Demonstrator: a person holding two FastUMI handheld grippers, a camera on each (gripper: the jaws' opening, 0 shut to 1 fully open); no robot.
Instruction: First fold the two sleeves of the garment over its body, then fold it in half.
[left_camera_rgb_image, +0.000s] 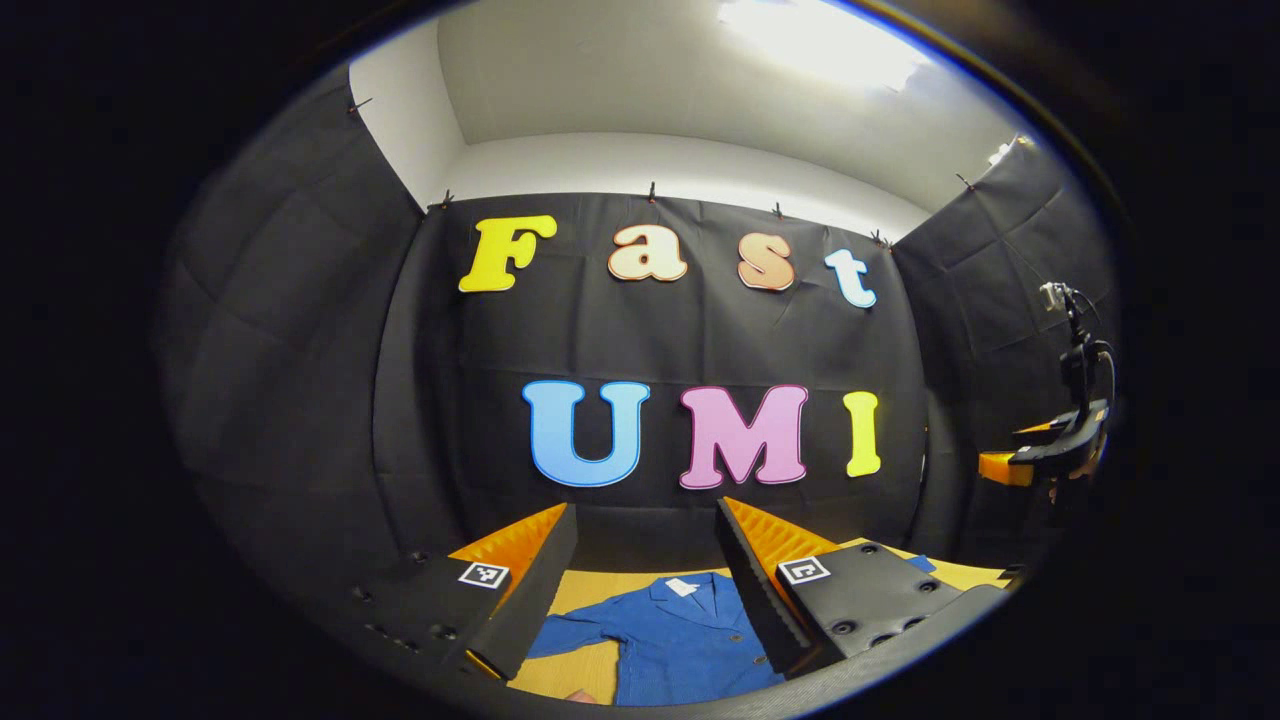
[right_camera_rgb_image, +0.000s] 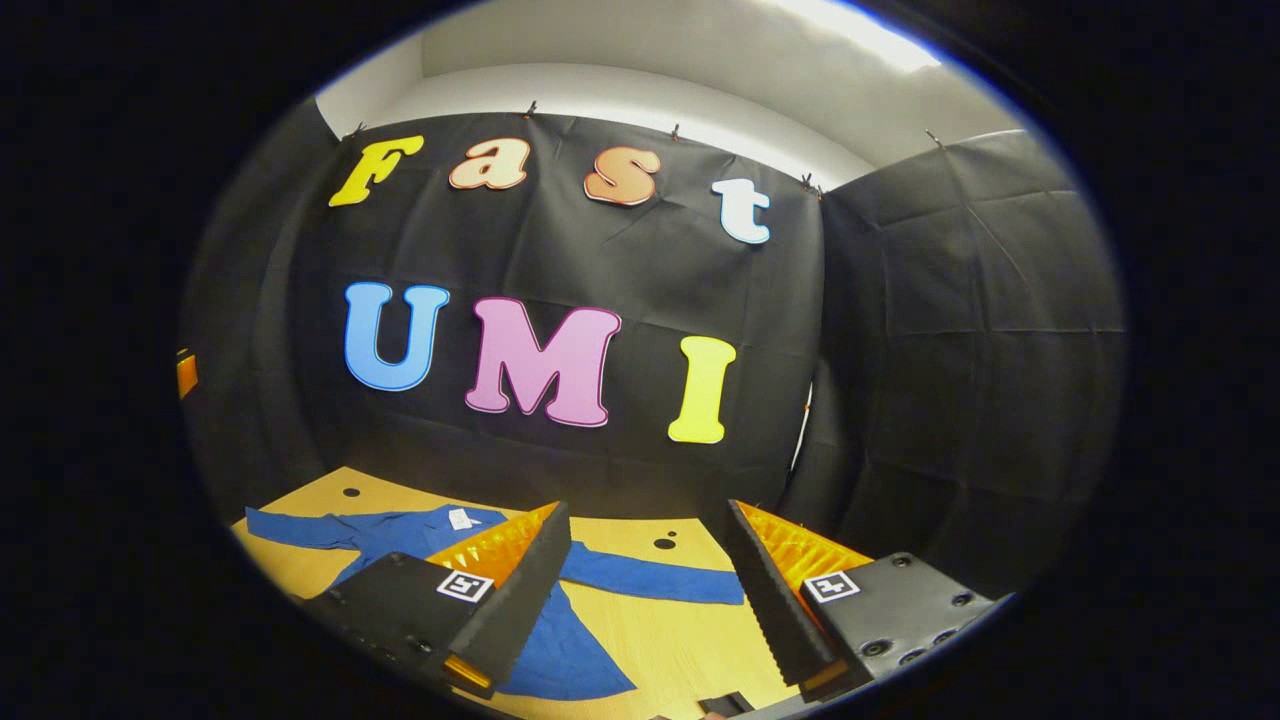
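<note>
Both sets of jaws stand wide apart with nothing held between them. Seen in the left gripper view, the left gripper (left_camera_rgb_image: 645, 585) hangs above the near part of a wooden table (left_camera_rgb_image: 580, 590), its two fingers (left_camera_rgb_image: 530, 590) framing a blue garment (left_camera_rgb_image: 680, 640) that lies flat on the tabletop below. The collar points toward the far wall, with a small white tag (left_camera_rgb_image: 683, 587) at the neck, and one sleeve (left_camera_rgb_image: 575, 632) stretches out to the left across the wood. Far off at the right edge of that view, the other tool (left_camera_rgb_image: 1060, 440) shows dimly, too dark to make out in detail.

From the right gripper view, the right gripper (right_camera_rgb_image: 645, 590) also hovers clear of the cloth. Here the garment (right_camera_rgb_image: 560, 650) spreads out to the left, with one sleeve (right_camera_rgb_image: 655, 578) running rightward across the bare table (right_camera_rgb_image: 680, 650) between the fingers (right_camera_rgb_image: 775, 590), and the other sleeve (right_camera_rgb_image: 300, 528) reaching off to the far left. Both sleeves lie straight out from the body, unfolded. Two small dark holes (right_camera_rgb_image: 664, 543) mark the tabletop near the far wall.
</note>
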